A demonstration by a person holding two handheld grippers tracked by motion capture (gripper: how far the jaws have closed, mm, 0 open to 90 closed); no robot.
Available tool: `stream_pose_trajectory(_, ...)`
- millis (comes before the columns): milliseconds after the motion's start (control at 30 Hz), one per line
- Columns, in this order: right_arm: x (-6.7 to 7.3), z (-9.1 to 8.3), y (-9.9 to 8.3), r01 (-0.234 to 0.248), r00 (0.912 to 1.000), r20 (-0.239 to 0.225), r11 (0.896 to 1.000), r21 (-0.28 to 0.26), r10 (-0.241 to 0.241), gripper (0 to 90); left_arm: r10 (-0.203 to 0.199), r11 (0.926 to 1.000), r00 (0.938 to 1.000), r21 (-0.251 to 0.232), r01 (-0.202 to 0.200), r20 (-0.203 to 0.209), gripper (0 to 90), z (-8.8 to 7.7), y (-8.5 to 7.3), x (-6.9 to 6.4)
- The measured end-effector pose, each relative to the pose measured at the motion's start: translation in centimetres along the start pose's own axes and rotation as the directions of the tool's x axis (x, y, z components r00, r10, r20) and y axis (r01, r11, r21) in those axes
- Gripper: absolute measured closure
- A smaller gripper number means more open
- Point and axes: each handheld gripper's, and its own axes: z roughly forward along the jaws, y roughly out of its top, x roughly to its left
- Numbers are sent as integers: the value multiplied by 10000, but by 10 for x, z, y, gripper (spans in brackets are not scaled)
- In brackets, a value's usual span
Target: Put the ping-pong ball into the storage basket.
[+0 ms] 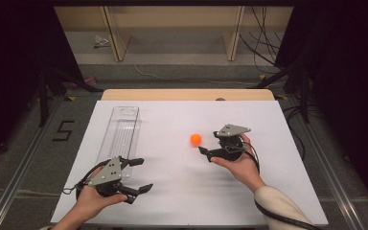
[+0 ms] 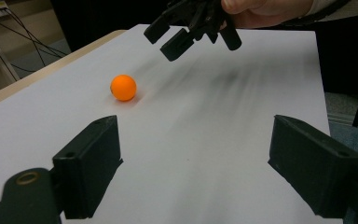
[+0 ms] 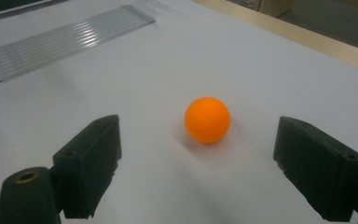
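I hold the right claw (image 1: 210,145) released, jaws spread wide, just beside the orange ball (image 1: 195,139), which rests free on the white surface (image 1: 172,191) near its middle. In the right gripper view the ball (image 3: 207,119) sits ahead of the jaws, roughly centred between them but not yet inside the gap. The step in hand, as I judge it, is the pick-up. To do it well, I advance low along the surface until the ball lies squarely between the pads, then close slowly and evenly. A round, light ball is likely to roll off if one jaw touches first, so both pads should meet it at mid-height. The left claw (image 1: 136,175) is also released and holds nothing, near the clear ribbed tray (image 1: 120,132), well apart from the ball.
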Motion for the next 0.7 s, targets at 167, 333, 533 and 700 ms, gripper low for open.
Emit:
stream_pose_trajectory(167, -1, 12, 3, 42, 10000, 13, 9999, 123, -42, 160, -3, 10000, 10000, -1, 3, -2, 161, 0, 0, 0)
stream_pose_trajectory(333, -2, 18, 5, 28, 10000, 35, 9999, 166, -29, 160, 20, 10000, 10000, -14, -20, 25, 161, 0, 0, 0)
stream_pose_trajectory(533, -3, 25, 6, 6, 10000, 47, 9997, 254, -7, 160, 14, 10000, 10000, -5, -14, 20, 161, 0, 0, 0)
stream_pose_trajectory(700, -4, 31, 7, -27, 10000, 59, 9996, 284, 25, 160, 17, 10000, 10000, -10, -17, 8, 161, -1, 0, 0)
